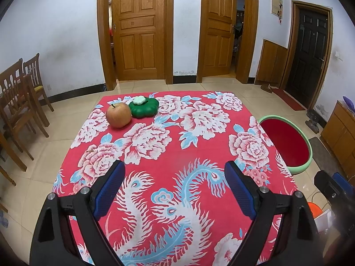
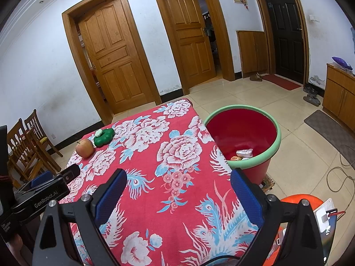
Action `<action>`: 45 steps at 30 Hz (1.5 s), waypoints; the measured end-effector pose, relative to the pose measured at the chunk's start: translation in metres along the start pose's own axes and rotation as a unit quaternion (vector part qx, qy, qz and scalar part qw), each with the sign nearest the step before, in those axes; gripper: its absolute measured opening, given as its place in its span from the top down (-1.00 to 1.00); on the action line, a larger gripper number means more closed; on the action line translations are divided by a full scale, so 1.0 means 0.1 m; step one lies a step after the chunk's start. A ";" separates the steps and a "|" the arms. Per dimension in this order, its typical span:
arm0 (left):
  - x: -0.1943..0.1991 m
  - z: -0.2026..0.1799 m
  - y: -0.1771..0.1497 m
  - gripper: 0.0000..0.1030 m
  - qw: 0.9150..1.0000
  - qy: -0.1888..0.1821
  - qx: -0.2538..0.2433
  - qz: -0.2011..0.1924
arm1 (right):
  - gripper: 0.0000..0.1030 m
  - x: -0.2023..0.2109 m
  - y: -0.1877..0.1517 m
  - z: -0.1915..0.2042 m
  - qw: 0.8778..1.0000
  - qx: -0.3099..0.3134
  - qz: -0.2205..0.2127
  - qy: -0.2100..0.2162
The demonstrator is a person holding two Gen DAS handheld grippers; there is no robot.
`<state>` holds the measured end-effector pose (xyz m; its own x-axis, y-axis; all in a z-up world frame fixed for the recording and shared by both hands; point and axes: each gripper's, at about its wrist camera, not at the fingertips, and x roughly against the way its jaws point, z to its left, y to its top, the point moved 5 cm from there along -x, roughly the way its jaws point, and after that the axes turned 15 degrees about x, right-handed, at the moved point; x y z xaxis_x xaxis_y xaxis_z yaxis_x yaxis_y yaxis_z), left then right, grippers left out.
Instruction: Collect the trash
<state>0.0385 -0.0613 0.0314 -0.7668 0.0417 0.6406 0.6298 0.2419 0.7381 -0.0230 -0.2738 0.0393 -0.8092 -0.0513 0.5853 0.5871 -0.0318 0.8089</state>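
A red bucket with a pale green rim (image 2: 261, 155) stands on the floor at the table's right side, and crumpled wrappers (image 2: 244, 154) lie inside it. The same bucket (image 1: 288, 141) shows in the left wrist view. On the far left of the red floral tablecloth (image 1: 177, 155) sit an apple (image 1: 118, 114) and a green flower-shaped toy (image 1: 144, 107) with a white top. A small brown scrap (image 1: 91, 151) lies on the cloth near its left edge. My left gripper (image 1: 175, 168) hangs open over the near cloth, holding nothing. My right gripper (image 2: 178, 177) is open and empty too.
Wooden chairs (image 1: 20, 93) stand against the left wall. Wooden doors (image 1: 137, 28) and a dark door (image 1: 310, 53) line the far wall. A low cabinet (image 2: 339, 95), a floor mat (image 2: 330, 128) and a loose cable (image 2: 337, 173) lie to the right. An orange object (image 2: 297, 199) sits near the table's right corner.
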 end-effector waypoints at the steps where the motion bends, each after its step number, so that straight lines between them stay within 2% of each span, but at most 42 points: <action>1: 0.00 0.00 0.00 -0.75 1.000 0.000 0.000 0.000 | -0.87 0.00 0.00 0.00 1.000 0.000 0.000 0.000; 45: 0.00 0.01 -0.03 -0.75 1.000 -0.005 0.005 0.004 | -0.87 0.00 0.01 0.01 1.000 0.000 0.000 0.000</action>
<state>0.0366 -0.0612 0.0294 -0.7626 0.0532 0.6447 0.6350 0.2517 0.7304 -0.0224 -0.2730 0.0398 -0.8090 -0.0509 0.5857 0.5874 -0.0322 0.8086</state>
